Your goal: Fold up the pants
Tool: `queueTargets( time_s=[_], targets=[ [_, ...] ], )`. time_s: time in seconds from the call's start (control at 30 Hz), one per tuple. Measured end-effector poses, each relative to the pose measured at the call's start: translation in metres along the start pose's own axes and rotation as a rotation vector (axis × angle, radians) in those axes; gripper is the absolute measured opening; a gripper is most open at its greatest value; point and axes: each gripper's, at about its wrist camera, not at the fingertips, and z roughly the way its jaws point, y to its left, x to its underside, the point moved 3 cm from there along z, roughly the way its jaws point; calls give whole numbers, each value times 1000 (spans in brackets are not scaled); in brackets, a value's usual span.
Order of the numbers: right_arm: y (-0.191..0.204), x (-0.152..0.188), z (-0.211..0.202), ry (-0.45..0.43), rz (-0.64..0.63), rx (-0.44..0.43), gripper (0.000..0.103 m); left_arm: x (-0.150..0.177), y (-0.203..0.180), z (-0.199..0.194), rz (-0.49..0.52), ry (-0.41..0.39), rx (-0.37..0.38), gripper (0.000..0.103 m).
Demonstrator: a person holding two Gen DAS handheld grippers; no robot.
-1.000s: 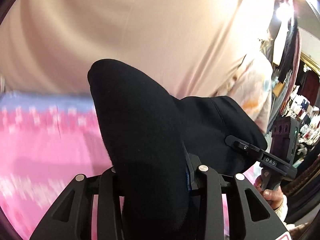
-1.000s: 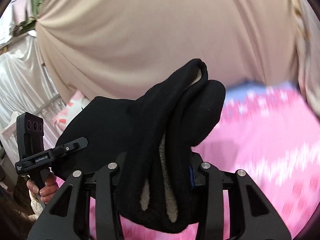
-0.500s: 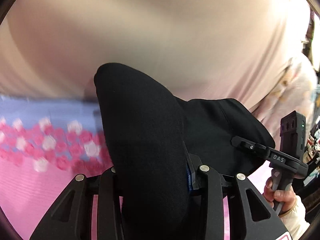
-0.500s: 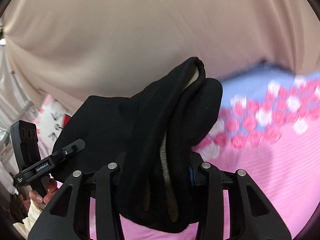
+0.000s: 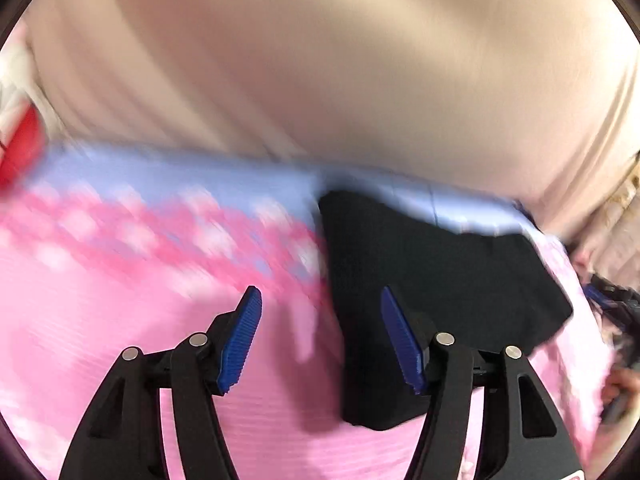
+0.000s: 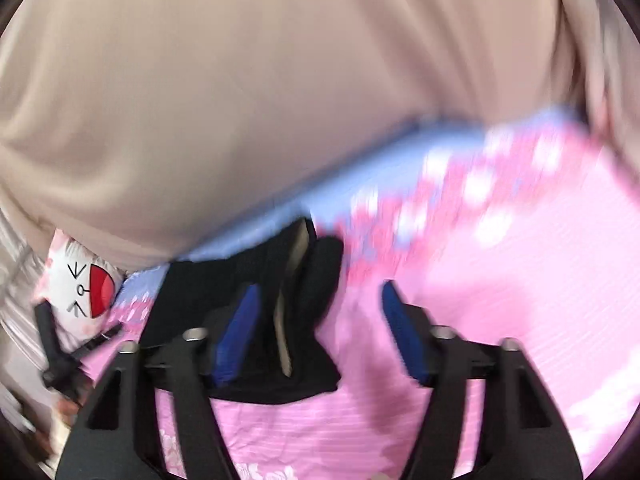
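The black pants (image 5: 432, 292) lie folded in a compact bundle on the pink bed sheet (image 5: 100, 320). In the left wrist view my left gripper (image 5: 320, 340) is open and empty, its right blue pad (image 5: 400, 340) at the bundle's left edge. In the right wrist view the pants (image 6: 272, 304) show a pale fleece lining at a fold. My right gripper (image 6: 316, 332) is open, its left pad (image 6: 236, 332) over the cloth, nothing clamped. The view is blurred by motion.
A beige curtain (image 5: 320, 60) hangs behind the bed. The sheet has a blue and flowered band (image 6: 400, 184) along the far edge. A pillow with a cartoon face (image 6: 84, 284) lies at the left. The other gripper's handle (image 6: 56, 352) shows at the left edge.
Both grippers have opened and let go of the pants. The pants, held up before, now lie on the sheet. Both cameras have tilted down toward the bed.
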Motion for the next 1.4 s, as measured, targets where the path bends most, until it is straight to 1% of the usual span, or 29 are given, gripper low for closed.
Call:
queueTargets(
  time_s=[0.03, 0.07, 0.13, 0.2, 0.23, 0.27, 0.3, 0.33, 0.37, 0.4, 0.43, 0.47, 0.53, 0.6, 0.63, 0.7, 0.73, 0.8, 0.83, 0.93, 1.0, 1.03, 1.07, 1.13, 1.17, 1.2, 1.27, 1.33, 1.4],
  targets=[
    [18, -11, -11, -32, -63, 31, 31, -13, -4, -14, 0, -43, 11, 60],
    [41, -21, -14, -50, -118, 32, 24, -25, -11, -25, 0, -76, 25, 60],
    [74, -29, 1, -37, -183, -26, 21, -50, -38, -27, -1, -103, 83, 60],
    [104, -30, 38, 1, -256, -12, 21, -59, -62, 4, 15, -53, 99, 60],
    [117, -24, 72, 45, -288, -1, 21, -58, -70, 25, 21, -21, 78, 60],
    [118, -20, 90, 77, -290, 7, 21, -53, -76, 58, 25, 32, 29, 60],
    [116, -16, 112, 111, -285, 20, 21, -50, -76, 82, 35, 66, -11, 55],
    [106, -11, 135, 136, -276, 55, 21, -43, -74, 103, 33, 99, -57, 50],
    [95, -9, 149, 149, -267, 96, 18, -34, -69, 120, 26, 137, -95, 48],
    [86, -7, 159, 156, -246, 137, 14, -25, -59, 136, -1, 169, -119, 50],
    [66, -6, 167, 169, -191, 143, 10, -19, -50, 145, -28, 170, -108, 55],
    [48, -4, 169, 166, -142, 153, 10, -14, -43, 149, -37, 155, -92, 59],
    [29, -2, 166, 160, -72, 64, 9, -7, -43, 153, -5, 141, -126, 74],
    [32, 1, 164, 146, -103, 74, 9, -6, -43, 154, -9, 143, -136, 77],
    [35, 2, 165, 141, -126, 91, 9, -6, -39, 155, -25, 153, -146, 83],
    [42, -1, 159, 139, -110, 98, 10, -10, -35, 154, -65, 185, -135, 83],
    [47, -3, 148, 124, -85, 91, 12, -11, -33, 145, -67, 185, -132, 80],
    [65, -1, 113, 81, -114, 51, 13, -11, -38, 112, -32, 141, -155, 79],
    [70, 4, 102, 83, -140, 45, 13, -8, -42, 97, -6, 130, -167, 78],
    [82, 36, 78, 138, -207, 32, 13, 7, -56, 61, 65, 125, -171, 78],
    [68, 58, 84, 184, -245, 93, 10, 26, -65, 62, 126, 154, -220, 78],
    [59, 65, 87, 196, -239, 96, 7, 36, -65, 64, 148, 171, -235, 79],
    [51, 70, 90, 186, -220, 82, 3, 46, -65, 73, 164, 188, -255, 80],
    [47, 66, 91, 142, -202, 78, 1, 49, -62, 77, 159, 163, -262, 83],
    [49, 64, 89, 146, -191, 79, 2, 49, -62, 73, 150, 158, -267, 82],
    [51, 61, 85, 144, -182, 82, 2, 47, -64, 70, 145, 158, -269, 79],
    [62, 61, 62, 116, -181, 95, 11, 42, -71, 48, 148, 135, -283, 77],
    [69, 62, 44, 82, -188, 110, 13, 40, -79, 28, 170, 91, -296, 77],
    [75, 69, 18, 42, -176, 110, 22, 42, -90, 0, 193, 49, -312, 77]
  ],
)
